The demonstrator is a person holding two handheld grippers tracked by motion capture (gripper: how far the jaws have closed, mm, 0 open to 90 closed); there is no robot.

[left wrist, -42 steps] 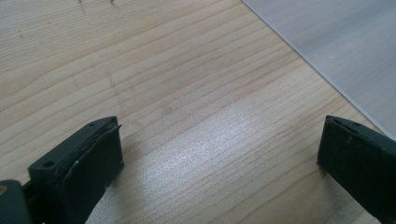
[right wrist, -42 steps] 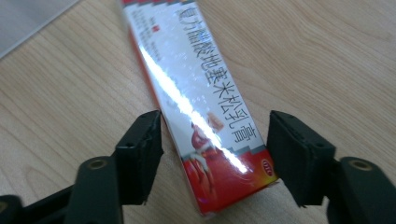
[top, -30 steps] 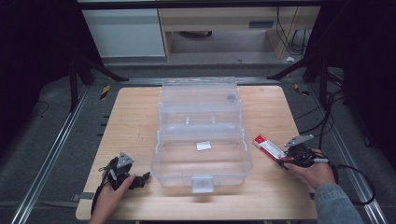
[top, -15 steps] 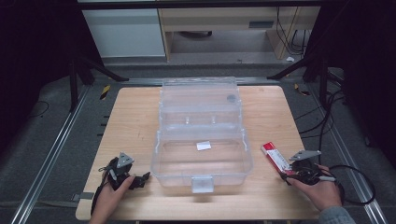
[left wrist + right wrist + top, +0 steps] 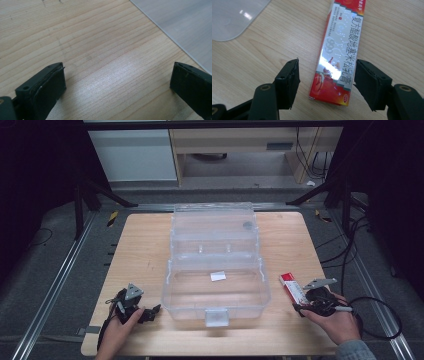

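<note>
- High view: the table (image 5: 150, 250) was evenly lit from above; surroundings fell to near black at both sides and the upper corners.
- High view: soft overall, low detail; fine texture of the wood was lost.
- Clear plastic box (image 5: 216, 265): faint pale sheen on its walls, weak shadow beneath.
- Left gripper view: a broad white glare patch lay on the wood (image 5: 105, 77) between the jaws; grain was sharp at centre, the jaws slightly soft at the lower edge.
- Right gripper view: bright, sharp; the red carton (image 5: 339, 50) bore a silvery glare streak along its glossy face; soft shadows lay beside the jaws.
</note>
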